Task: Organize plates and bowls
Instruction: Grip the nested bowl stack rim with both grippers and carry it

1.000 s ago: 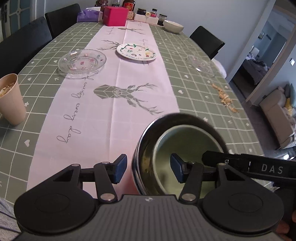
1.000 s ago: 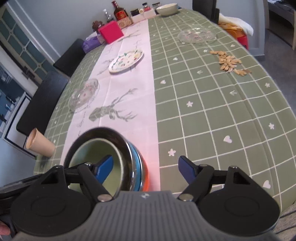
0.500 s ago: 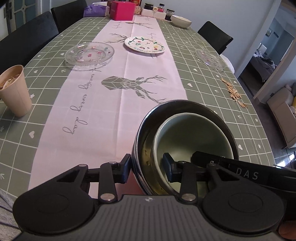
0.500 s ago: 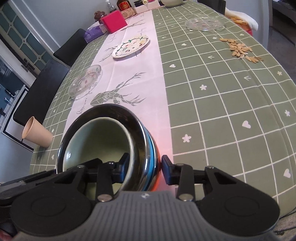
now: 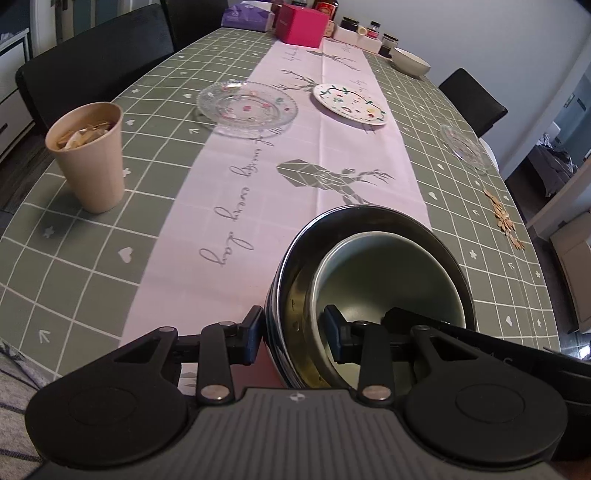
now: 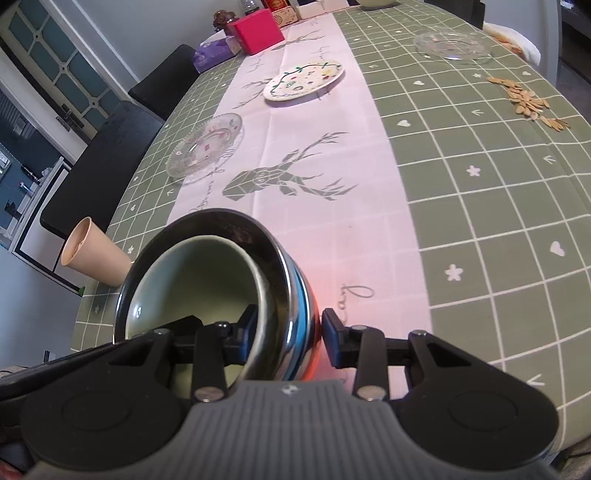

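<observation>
**Gripping of the bowl stack from 2 sides**

Clamped on opposite walls of the bowl stack, both grippers are seen at the near end of the table. The left gripper is closed on the stack's left wall, with 1 blue fingertip outside the steel bowl and the other inside the green bowl. The right gripper is closed on the stack's right wall, with 1 fingertip inside the green bowl and the other against the outer side, where a blue band and an orange-red edge are visible beneath the steel bowl. The green bowl is nested inside the steel bowl. Whether the stack touches the pink runner cannot be told.

To the left of the stack, a paper cup stands upright on the green cloth. Beyond the stack, a glass plate lies at the runner's left edge, and just past it a white patterned plate lies on the runner. Right of the stack and farther off, scattered seeds are seen, with a second glass plate beyond them. At the far end, a white bowl, a pink box and several jars are found.
</observation>
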Available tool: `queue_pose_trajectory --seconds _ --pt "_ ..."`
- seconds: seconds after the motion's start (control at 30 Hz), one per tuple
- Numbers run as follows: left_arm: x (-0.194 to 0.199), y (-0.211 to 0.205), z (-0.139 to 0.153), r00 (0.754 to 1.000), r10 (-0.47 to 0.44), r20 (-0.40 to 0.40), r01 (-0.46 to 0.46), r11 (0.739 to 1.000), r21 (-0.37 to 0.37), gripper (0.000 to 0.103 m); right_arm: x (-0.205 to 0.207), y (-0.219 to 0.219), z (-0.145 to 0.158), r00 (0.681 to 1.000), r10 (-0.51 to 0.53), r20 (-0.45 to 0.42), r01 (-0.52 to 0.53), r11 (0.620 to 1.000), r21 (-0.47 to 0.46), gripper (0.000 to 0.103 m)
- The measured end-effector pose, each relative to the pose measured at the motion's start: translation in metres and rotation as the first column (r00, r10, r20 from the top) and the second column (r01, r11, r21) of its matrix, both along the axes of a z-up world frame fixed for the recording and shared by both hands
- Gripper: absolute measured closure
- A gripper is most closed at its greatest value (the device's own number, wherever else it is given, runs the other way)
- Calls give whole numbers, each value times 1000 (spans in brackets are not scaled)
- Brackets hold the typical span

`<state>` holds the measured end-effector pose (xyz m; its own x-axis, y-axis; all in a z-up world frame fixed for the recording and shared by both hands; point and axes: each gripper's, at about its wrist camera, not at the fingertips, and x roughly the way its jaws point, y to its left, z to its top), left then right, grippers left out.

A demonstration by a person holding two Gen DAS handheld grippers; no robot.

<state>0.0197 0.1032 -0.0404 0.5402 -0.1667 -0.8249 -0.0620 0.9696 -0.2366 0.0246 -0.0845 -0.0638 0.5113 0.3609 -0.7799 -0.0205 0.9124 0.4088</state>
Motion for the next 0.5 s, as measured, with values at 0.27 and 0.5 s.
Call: queue_pose_trajectory --seconds 0.27,0.5 --pt "-2 4 0 1000 -15 25 14 1000 22 64 0 8 0 1000 -10 16 10 1000 1 67" --pt "-7 3 5 997 -10 76 6 998 58 47 -1 7 1 999 -14 39 14 1000 -3 65"
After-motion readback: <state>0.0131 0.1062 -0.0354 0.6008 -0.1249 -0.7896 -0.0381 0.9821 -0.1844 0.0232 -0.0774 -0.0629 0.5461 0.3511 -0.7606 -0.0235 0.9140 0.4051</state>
